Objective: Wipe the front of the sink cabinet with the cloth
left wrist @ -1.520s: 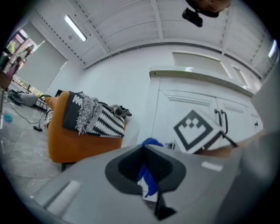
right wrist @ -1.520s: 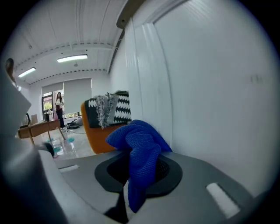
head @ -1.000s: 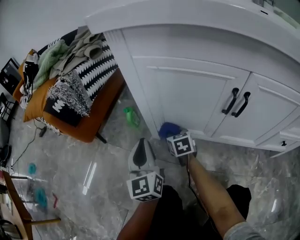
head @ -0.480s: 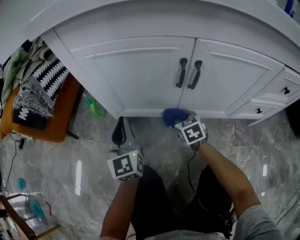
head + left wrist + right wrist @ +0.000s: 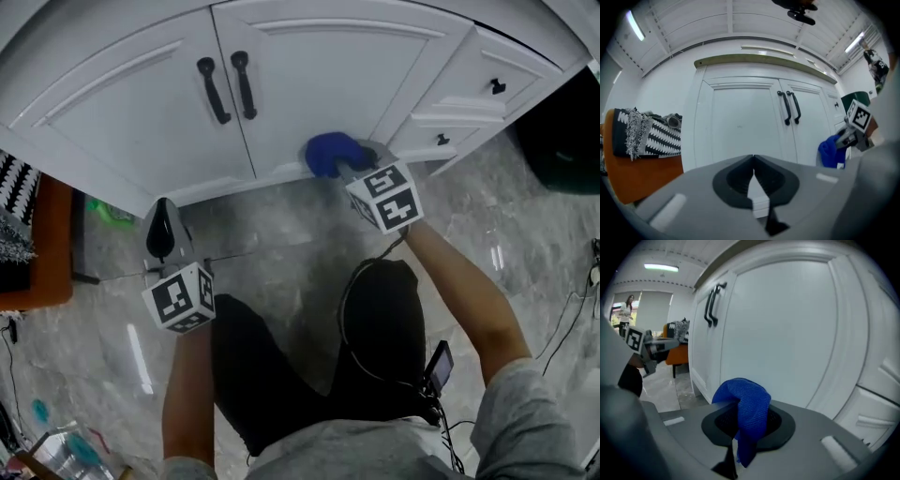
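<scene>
Right gripper point(image 5: 740, 425): the right gripper view alone shows its jaws clamped on the blue cloth point(image 5: 746, 401). The head view places the cloth against the lower edge of the sink cabinet's point(image 5: 309, 75) right door, beside the drawers point(image 5: 441, 131). Left gripper point(image 5: 753, 164): jaws together, nothing between them, clear of the cabinet. Change: the cloth has travelled rightward from below the handles point(image 5: 225, 86).

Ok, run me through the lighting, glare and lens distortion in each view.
Head view: even light, pale glare streaks on the floor, and the cabinet edges look bowed. Left gripper view: strong fisheye bend with dark corners, and the ceiling lights are very bright. Right gripper view: same dark rim, the cloth is sharp up close, and the cabinet front curves.
</scene>
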`<control>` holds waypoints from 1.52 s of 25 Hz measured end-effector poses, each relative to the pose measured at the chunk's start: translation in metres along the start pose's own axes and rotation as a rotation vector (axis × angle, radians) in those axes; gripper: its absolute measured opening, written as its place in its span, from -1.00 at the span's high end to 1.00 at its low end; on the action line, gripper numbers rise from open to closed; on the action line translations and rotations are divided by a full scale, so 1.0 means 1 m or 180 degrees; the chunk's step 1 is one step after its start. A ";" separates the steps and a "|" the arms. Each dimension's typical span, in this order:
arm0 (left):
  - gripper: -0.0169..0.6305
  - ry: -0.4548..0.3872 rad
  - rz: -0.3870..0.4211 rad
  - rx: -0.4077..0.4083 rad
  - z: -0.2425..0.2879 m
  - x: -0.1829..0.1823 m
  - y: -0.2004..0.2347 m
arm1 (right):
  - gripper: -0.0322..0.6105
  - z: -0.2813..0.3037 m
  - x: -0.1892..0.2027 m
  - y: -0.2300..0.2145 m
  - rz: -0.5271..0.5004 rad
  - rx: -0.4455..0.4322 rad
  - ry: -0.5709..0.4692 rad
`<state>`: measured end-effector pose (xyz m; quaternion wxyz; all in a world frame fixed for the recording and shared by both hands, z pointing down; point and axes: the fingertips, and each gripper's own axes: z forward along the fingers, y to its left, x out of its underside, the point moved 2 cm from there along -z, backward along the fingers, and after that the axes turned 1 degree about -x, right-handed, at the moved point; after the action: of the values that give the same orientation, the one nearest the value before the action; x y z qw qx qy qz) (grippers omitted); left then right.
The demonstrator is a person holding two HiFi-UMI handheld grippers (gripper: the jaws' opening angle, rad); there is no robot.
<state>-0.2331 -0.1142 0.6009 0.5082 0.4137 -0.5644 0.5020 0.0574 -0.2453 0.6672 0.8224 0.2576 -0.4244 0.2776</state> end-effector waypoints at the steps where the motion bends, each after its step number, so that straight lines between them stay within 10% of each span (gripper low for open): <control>1: 0.91 -0.0001 0.0026 0.0029 0.001 0.000 -0.004 | 0.72 -0.012 -0.009 -0.001 0.0009 -0.0049 -0.0196; 8: 0.91 -0.0116 0.0082 0.0167 0.000 -0.010 -0.021 | 0.72 -0.113 -0.076 0.005 0.0201 -0.0190 -0.1339; 14: 0.91 -0.0070 0.0087 0.0317 -0.032 -0.064 -0.024 | 0.72 -0.185 -0.137 0.011 0.0564 -0.0317 -0.1655; 28: 0.91 0.0455 -0.0245 0.1169 -0.158 -0.414 -0.044 | 0.71 -0.412 -0.360 -0.018 0.0955 -0.0201 -0.1013; 33: 0.91 0.0331 -0.0560 0.1286 -0.184 -0.556 -0.042 | 0.71 -0.503 -0.451 -0.034 0.1216 0.0027 -0.1035; 38: 0.91 0.0103 -0.0645 0.1196 -0.200 -0.613 -0.034 | 0.72 -0.538 -0.508 -0.035 0.1143 0.0052 -0.1373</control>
<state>-0.0816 0.0518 -0.0050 0.4790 0.5477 -0.4081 0.5513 0.1330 -0.0361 -0.0393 0.6486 0.2380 -0.6263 0.3611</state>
